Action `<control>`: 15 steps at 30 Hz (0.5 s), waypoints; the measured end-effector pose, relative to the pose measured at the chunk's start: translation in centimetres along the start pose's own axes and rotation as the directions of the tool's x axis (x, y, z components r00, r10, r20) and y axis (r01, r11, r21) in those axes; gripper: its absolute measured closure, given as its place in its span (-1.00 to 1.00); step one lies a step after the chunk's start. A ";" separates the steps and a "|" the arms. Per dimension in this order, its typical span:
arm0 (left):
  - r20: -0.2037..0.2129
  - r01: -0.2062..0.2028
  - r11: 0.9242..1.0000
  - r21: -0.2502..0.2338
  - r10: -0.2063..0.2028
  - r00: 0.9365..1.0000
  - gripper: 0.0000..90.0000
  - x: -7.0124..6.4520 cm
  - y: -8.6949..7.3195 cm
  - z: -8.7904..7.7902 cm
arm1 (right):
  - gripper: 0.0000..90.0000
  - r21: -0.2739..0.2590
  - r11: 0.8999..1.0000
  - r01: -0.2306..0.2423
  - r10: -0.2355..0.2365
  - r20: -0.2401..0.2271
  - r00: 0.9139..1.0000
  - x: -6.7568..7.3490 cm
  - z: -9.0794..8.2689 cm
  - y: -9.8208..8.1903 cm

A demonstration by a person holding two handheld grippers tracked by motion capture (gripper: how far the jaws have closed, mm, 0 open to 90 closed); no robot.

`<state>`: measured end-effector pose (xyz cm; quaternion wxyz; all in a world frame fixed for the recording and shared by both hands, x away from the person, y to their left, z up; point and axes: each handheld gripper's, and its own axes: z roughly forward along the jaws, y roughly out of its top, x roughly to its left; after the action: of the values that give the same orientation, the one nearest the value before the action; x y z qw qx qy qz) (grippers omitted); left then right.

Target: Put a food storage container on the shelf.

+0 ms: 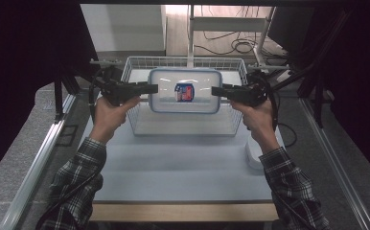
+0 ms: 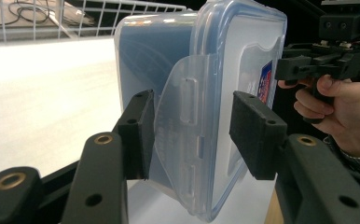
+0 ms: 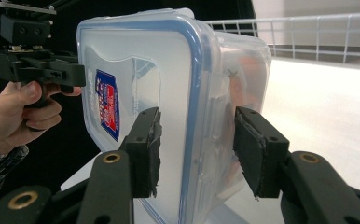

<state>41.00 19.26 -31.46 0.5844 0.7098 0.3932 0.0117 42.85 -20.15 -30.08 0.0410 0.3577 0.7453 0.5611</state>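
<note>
Clear plastic container (image 1: 185, 91) with a blue-trimmed lid, held in the air between two hand-held grippers above the white wire basket (image 1: 136, 125); a red-and-blue label (image 1: 184, 92) sits near the centre of the lid, which faces upward toward the high view; the container hangs at about 12 o'clock from the middle of the pale table (image 1: 173, 167).

Left gripper (image 1: 153, 88) reaches the container's short end from 9 o'clock; in the left gripper view its two black pads flank that end (image 2: 192, 140), one pad (image 2: 138, 133) against the base side behind a hinged clip flap (image 2: 187, 121), the other (image 2: 255, 133) on the lid side; the jaws stand part-closed, pinching the container's end.

Right gripper (image 1: 216, 91) meets the opposite short end from 3 o'clock; in the right gripper view one pad (image 3: 146, 149) lies on the lid face, the other (image 3: 255, 149) on the base side, likewise pinching the container (image 3: 178, 93) across its thickness.

Each hand wears a plaid sleeve (image 1: 75, 187); the basket lies at the far half of the table, its rim just below the container; cables (image 1: 238, 45) lie on the floor beyond, at 1 o'clock.
</note>
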 end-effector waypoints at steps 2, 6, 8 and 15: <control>-0.002 -0.002 1.000 -0.004 0.002 1.000 0.14 0.2 0.5 0.1 | 0.17 -0.004 1.000 -0.006 0.006 0.001 1.000 -0.2 0.1 0.5; 0.000 0.007 1.000 -0.004 -0.007 1.000 0.14 0.9 1.3 0.6 | 0.17 -0.012 1.000 -0.014 0.014 0.004 1.000 -0.8 0.5 1.4; 0.004 0.015 1.000 -0.004 -0.015 1.000 0.14 1.3 1.4 1.0 | 0.17 -0.019 1.000 -0.024 0.024 0.010 1.000 -1.3 0.7 1.7; -0.012 0.023 1.000 -0.009 -0.023 1.000 0.10 2.6 1.5 2.2 | 0.16 -0.026 0.999 -0.029 0.030 0.037 0.999 -2.2 1.5 2.2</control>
<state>44.62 18.93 -32.02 0.5853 0.7024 0.4048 0.0111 46.20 -19.98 -29.50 0.0511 0.3786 0.7318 0.5644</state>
